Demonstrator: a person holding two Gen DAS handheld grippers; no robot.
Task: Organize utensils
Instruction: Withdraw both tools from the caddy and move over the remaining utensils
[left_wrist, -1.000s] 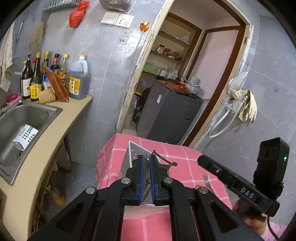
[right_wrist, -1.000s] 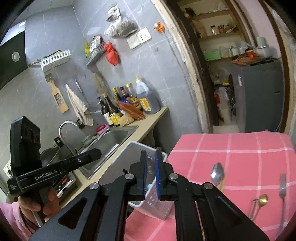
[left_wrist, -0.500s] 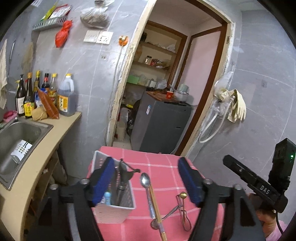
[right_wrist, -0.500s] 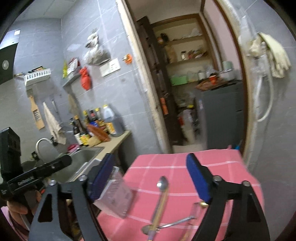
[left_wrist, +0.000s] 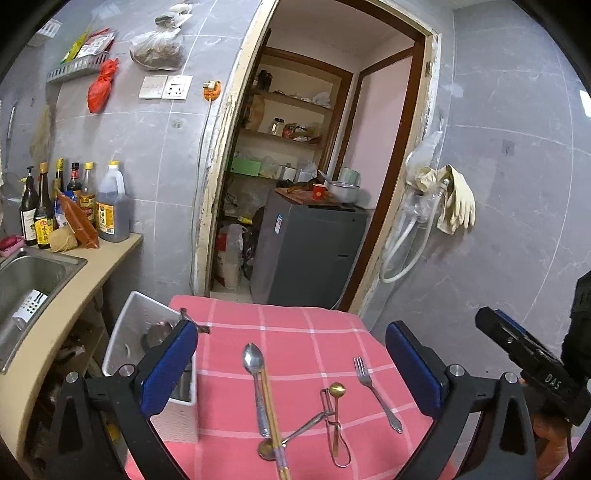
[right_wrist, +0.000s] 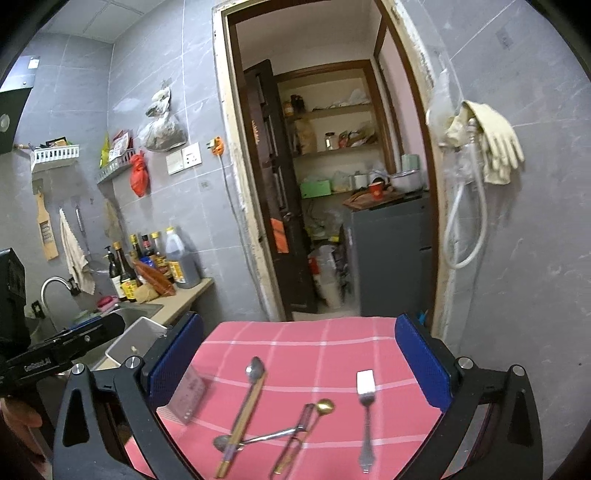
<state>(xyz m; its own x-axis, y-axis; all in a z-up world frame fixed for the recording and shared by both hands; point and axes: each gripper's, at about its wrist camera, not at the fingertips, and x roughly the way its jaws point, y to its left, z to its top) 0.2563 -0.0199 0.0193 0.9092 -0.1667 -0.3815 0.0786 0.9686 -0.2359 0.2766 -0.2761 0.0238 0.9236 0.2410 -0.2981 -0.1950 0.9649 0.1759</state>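
Both claws, left and right, are opening on nothing; the crossed spoon and chopsticks at lower centre risk a double grab.

Pink checked tablecloth, white basket

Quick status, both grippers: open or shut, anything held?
Left gripper: jaws opening, wide apart, nothing between them.
Right gripper: jaws opening, wide apart, holding nothing.

A steel spoon, chopsticks, peeler and fork are lying at lower centre, white caddy standing at left.
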